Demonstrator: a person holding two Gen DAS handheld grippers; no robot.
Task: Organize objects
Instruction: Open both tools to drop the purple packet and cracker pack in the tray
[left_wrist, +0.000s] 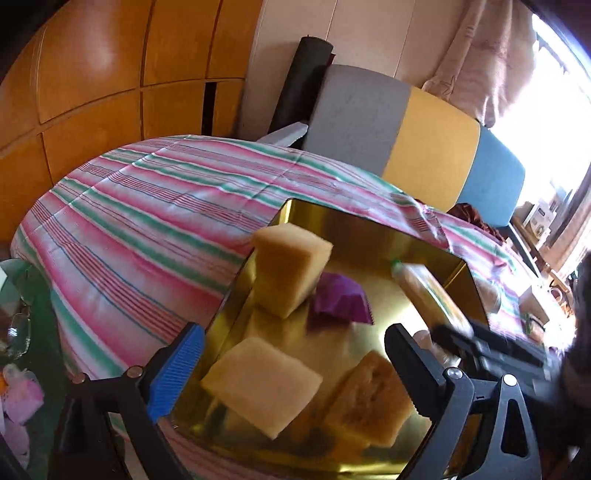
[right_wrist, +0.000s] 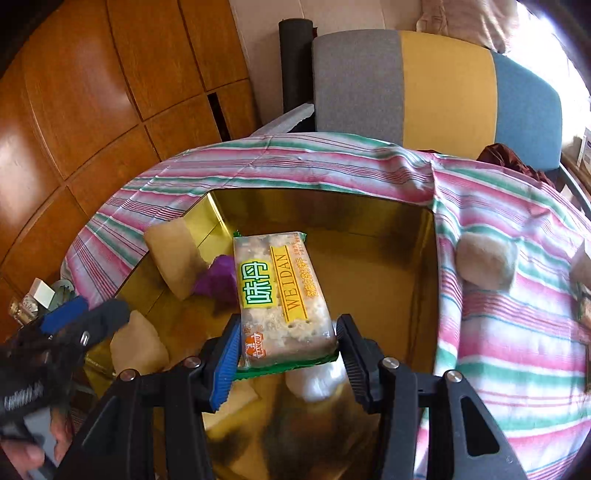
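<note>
Landmark: gold tin (right_wrist: 424, 266), open-topped, sitting on the striped cloth (right_wrist: 498, 332).

Right gripper (right_wrist: 286, 350): jaws clamped on the near end of the cracker packet (right_wrist: 275, 288), which has a clear wrapper, a yellow label and a green edge. The packet is held over the tin's interior, its far end pointing toward the tin's far wall. A white wrapped item (right_wrist: 314, 380) lies on the tin floor just under the packet's near end.

Left gripper (left_wrist: 291, 373): jaws wide apart, nothing between the pads, hovering over the near left part of the tin (left_wrist: 354, 229).

Inside the tin, near side: two pale yellow cakes, a flat one (left_wrist: 262, 384) and a browner one (left_wrist: 369, 398) to its right, close beside each other. Farther in, a third yellow cake (left_wrist: 288, 269) stands tilted against the tin's left wall. A purple wrapped piece (left_wrist: 340, 299) lies just right of it, touching or nearly so.

Outside the tin, to its right on the cloth: a pale round bun-like piece (right_wrist: 484, 264), blurred.

Beyond the tin's far wall: a chair back (right_wrist: 436, 88) in grey, yellow and blue panels. Wooden panelling (right_wrist: 92, 92) lies beyond the tin's left side.
</note>
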